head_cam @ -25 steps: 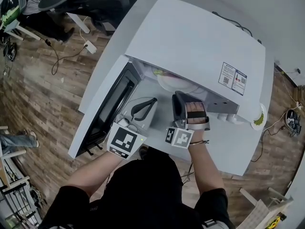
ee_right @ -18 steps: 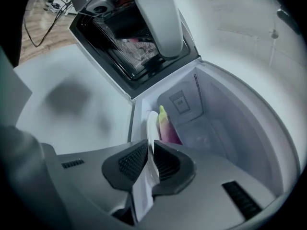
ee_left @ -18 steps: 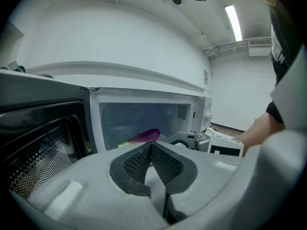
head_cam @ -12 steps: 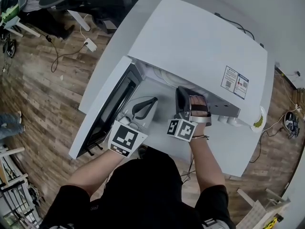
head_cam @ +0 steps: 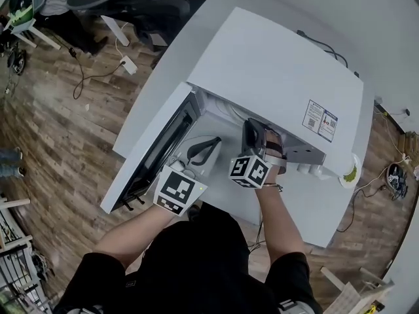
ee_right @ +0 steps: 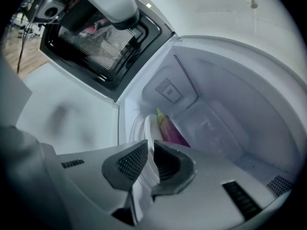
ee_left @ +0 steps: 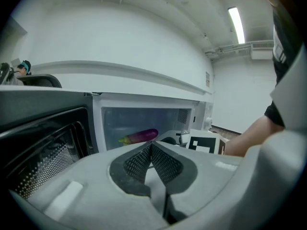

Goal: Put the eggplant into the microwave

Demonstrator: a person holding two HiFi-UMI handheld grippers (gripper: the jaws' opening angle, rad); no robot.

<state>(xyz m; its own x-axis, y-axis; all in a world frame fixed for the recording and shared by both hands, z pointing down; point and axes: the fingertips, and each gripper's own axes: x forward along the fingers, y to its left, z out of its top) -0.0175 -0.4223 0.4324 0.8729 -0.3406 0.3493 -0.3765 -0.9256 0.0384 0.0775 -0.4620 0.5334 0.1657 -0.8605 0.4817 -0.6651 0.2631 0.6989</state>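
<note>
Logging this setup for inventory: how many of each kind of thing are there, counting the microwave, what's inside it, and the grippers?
Microwave: 1
Eggplant: 1
Plate: 1
Grippers: 2 (left gripper, right gripper)
Total: 5

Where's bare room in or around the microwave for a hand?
Bare: the table in front of the microwave's knobs, and the cavity space above the eggplant. Crowded: the plate on the cavity floor, and the table by the open door, where the left gripper is.
</note>
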